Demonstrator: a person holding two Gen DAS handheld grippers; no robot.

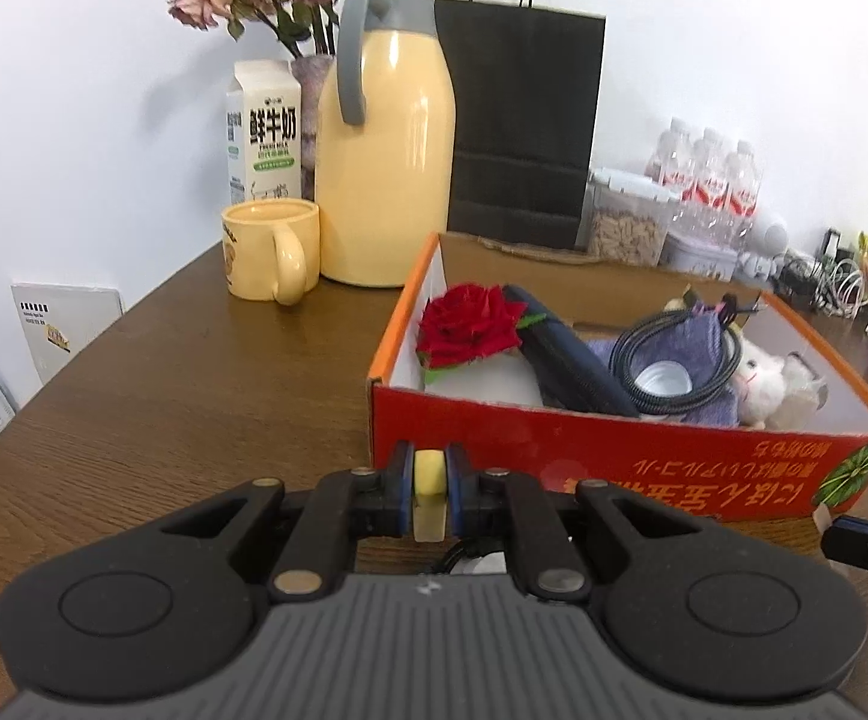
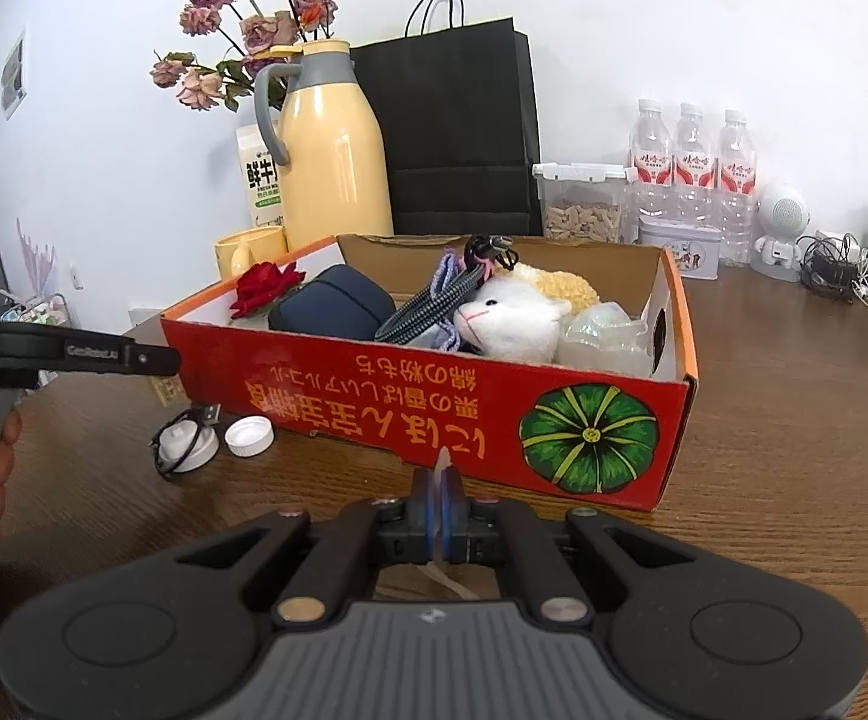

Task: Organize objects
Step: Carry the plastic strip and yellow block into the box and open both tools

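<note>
Yellow piece (image 1: 429, 474) — between left tool (image 1: 431, 483) pads

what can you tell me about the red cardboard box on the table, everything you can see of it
The red cardboard box is a shallow open-topped tray, orange along its rim, white inside, with a plain brown back flap. Its front bears yellow print, upside down, and a green pumpkin picture. It sits flat on the brown wooden table, before a black paper bag. Inside lie a red fabric rose, dark blue pouch, braided cable, white plush toy and more.
</note>
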